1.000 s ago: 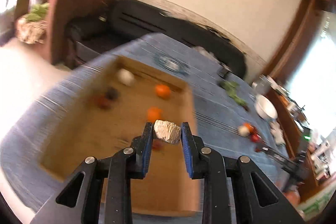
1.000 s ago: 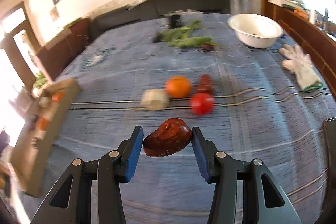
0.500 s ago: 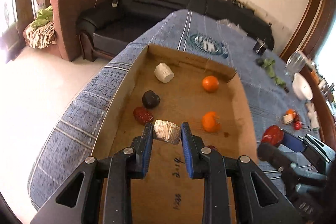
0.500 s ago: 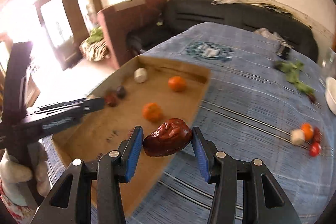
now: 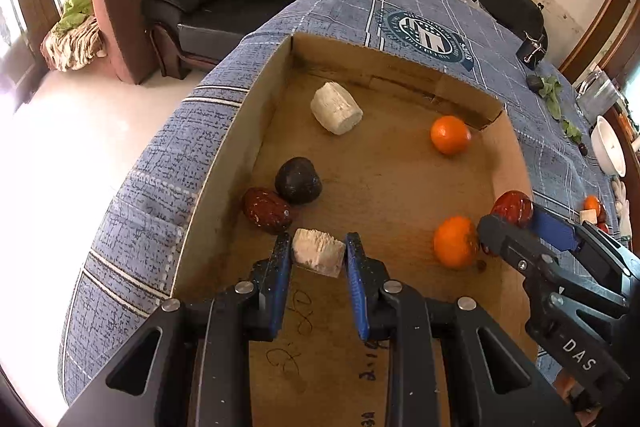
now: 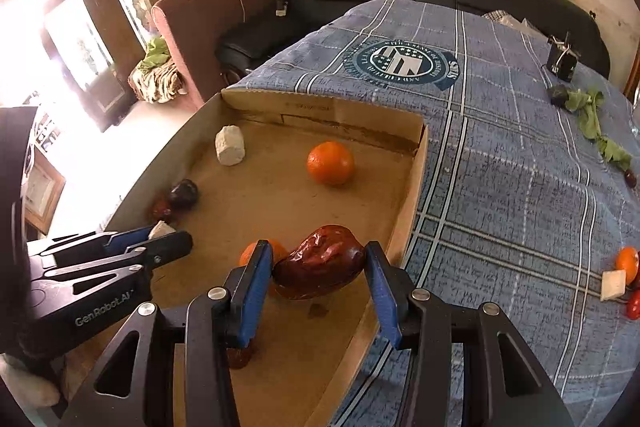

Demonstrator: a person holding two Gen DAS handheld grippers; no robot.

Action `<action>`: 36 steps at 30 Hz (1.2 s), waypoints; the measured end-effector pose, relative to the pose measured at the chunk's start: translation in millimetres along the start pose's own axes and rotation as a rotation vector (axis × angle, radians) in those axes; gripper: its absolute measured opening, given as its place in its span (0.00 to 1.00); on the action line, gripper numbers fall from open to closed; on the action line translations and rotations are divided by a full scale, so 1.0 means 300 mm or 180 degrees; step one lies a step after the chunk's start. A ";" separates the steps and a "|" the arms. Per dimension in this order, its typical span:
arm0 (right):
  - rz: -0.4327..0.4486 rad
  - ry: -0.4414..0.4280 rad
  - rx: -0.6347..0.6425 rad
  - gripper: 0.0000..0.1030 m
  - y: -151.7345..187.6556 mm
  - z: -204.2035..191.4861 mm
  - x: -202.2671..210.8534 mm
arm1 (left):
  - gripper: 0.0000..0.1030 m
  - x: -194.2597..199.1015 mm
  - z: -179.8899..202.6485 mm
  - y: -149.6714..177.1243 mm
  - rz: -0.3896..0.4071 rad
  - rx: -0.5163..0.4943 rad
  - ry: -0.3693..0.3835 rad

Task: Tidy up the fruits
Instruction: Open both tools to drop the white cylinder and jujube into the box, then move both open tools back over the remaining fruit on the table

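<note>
Fruits lay scattered in the box (image 5: 256, 115) on the blue cloth (image 6: 500, 155). In the left wrist view, the left gripper (image 5: 319, 259) at lower centre was clamped on a pale chunk (image 5: 318, 257), beside a red date (image 5: 266, 209) and a dark fruit (image 5: 298, 180). A second white chunk (image 5: 336, 103) sat at upper centre, one orange (image 5: 450, 135) to its right, another orange (image 5: 456, 242) lower right. In the right wrist view, the right gripper (image 6: 318, 279) at lower centre was clamped on a big date (image 6: 320, 262) over the box's right edge. More fruit (image 6: 626, 265) lay on the cloth at the right edge.
</note>
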State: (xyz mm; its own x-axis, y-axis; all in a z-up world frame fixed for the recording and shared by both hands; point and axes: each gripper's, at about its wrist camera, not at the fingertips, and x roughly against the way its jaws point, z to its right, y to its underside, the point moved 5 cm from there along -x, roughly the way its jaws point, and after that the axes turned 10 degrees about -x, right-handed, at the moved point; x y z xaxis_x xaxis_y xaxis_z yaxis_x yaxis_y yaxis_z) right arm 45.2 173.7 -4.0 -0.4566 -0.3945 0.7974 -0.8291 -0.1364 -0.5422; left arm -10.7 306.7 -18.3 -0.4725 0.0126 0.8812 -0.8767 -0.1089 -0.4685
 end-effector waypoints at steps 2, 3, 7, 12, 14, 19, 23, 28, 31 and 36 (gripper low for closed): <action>0.0014 0.0023 0.0020 0.50 -0.001 -0.002 -0.004 | 0.25 -0.001 -0.006 0.000 0.0017 0.0019 -0.0004; 0.0022 0.0032 0.0028 0.50 0.001 -0.004 -0.001 | 0.25 -0.001 -0.008 0.000 0.0027 0.0024 -0.0017; 0.0055 0.0064 0.0053 0.51 0.002 -0.007 -0.002 | 0.32 -0.003 -0.023 -0.006 0.0067 0.0109 0.0036; 0.0104 0.0102 0.0080 0.51 0.008 -0.009 0.002 | 0.36 0.007 -0.024 -0.005 0.0112 0.0144 0.0080; 0.0116 0.0078 0.0060 0.54 0.010 -0.008 0.004 | 0.41 0.019 -0.022 -0.004 0.0147 0.0171 0.0090; 0.0121 0.0020 0.0017 0.58 0.014 -0.005 0.015 | 0.50 0.061 -0.018 -0.001 0.0253 0.0215 0.0073; 0.0154 -0.0060 -0.0047 0.58 0.017 0.005 0.046 | 0.55 0.118 -0.017 0.004 0.0365 0.0257 0.0094; 0.0278 -0.0169 -0.0127 0.64 0.018 0.035 0.125 | 0.65 0.212 0.000 0.024 0.0542 0.0296 0.0069; 0.0371 -0.0212 -0.0184 0.65 0.028 0.069 0.191 | 0.66 0.262 0.025 0.049 0.0624 0.0283 0.0123; 0.0485 -0.0245 -0.0305 0.66 0.074 0.149 0.285 | 0.68 0.340 0.119 0.102 0.0766 0.0192 0.0211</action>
State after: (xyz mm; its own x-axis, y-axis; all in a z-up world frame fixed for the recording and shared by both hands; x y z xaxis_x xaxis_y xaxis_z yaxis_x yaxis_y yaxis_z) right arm 2.0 96.2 40.4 -0.5562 -0.4728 0.6835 -0.7809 0.0159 -0.6245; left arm -82.4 269.2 59.6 -0.6736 0.0441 0.7378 -0.7323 -0.1756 -0.6580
